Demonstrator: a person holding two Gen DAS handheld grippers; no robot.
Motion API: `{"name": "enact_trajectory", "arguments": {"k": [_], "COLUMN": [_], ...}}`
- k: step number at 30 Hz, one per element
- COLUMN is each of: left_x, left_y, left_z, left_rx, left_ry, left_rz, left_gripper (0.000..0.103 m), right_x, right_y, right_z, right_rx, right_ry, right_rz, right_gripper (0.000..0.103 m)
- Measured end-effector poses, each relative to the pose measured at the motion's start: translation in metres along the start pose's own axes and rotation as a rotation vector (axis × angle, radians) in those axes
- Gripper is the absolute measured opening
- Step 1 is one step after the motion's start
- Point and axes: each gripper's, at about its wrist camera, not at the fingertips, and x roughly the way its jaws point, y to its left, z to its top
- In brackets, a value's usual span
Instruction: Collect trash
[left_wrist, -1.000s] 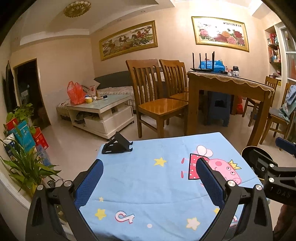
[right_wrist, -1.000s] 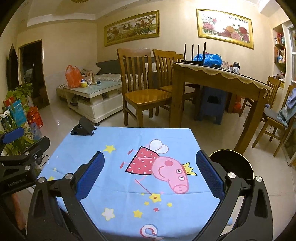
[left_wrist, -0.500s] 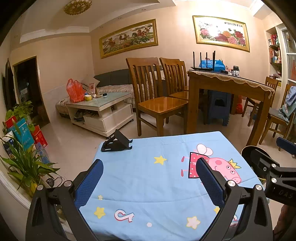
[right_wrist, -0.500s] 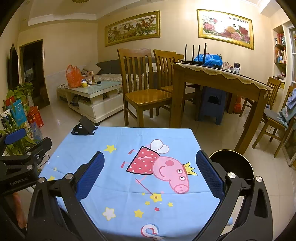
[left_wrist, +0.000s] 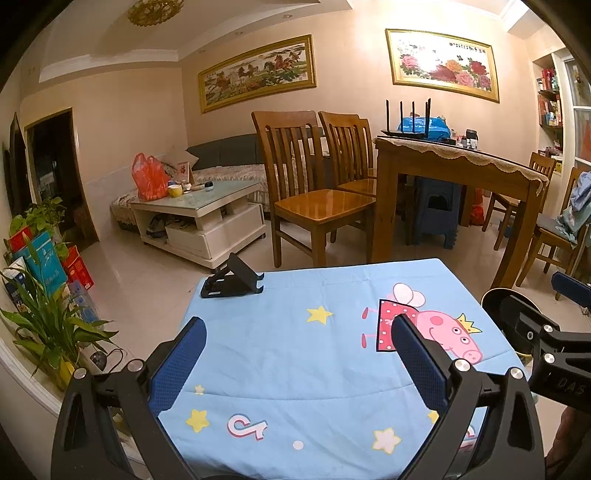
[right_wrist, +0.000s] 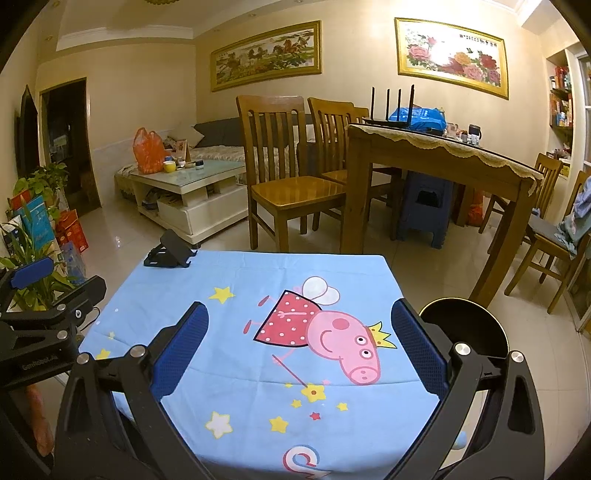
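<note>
A small table with a blue cartoon-pig cloth (left_wrist: 314, 354) (right_wrist: 240, 332) lies in front of both grippers. No loose trash shows on the cloth. A round black bin (right_wrist: 467, 326) (left_wrist: 496, 301) stands on the floor at the table's right edge. My left gripper (left_wrist: 295, 347) is open and empty above the cloth's near left part; it also shows in the right wrist view (right_wrist: 40, 295). My right gripper (right_wrist: 299, 332) is open and empty above the cloth's near part; it also shows in the left wrist view (left_wrist: 554, 332).
A black phone stand (left_wrist: 232, 278) (right_wrist: 170, 254) sits at the cloth's far left corner. Beyond are wooden chairs (left_wrist: 314, 192), a dining table (left_wrist: 454, 166), a blue stool (left_wrist: 436, 214), a white coffee table (left_wrist: 199, 214) with an orange bag (left_wrist: 149, 177), and plants (left_wrist: 48, 332) at left.
Both grippers have risen and tilted slightly, so the table looks a little lower in both views. Both stay open and empty.
</note>
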Motion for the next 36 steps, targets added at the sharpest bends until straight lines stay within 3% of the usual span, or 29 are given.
{"name": "enact_trajectory", "arguments": {"k": [36], "left_x": [-0.0013], "left_y": [0.0021], "left_z": [-0.0003], "left_rx": [-0.002], "left_ry": [-0.001], "left_rz": [0.002], "left_gripper": [0.097], "right_x": [0.0021], "right_y": [-0.0026], "right_z": [-0.0025], "right_rx": [-0.01], "right_ry": [0.003], "right_rz": [0.015], "right_gripper": [0.098]}}
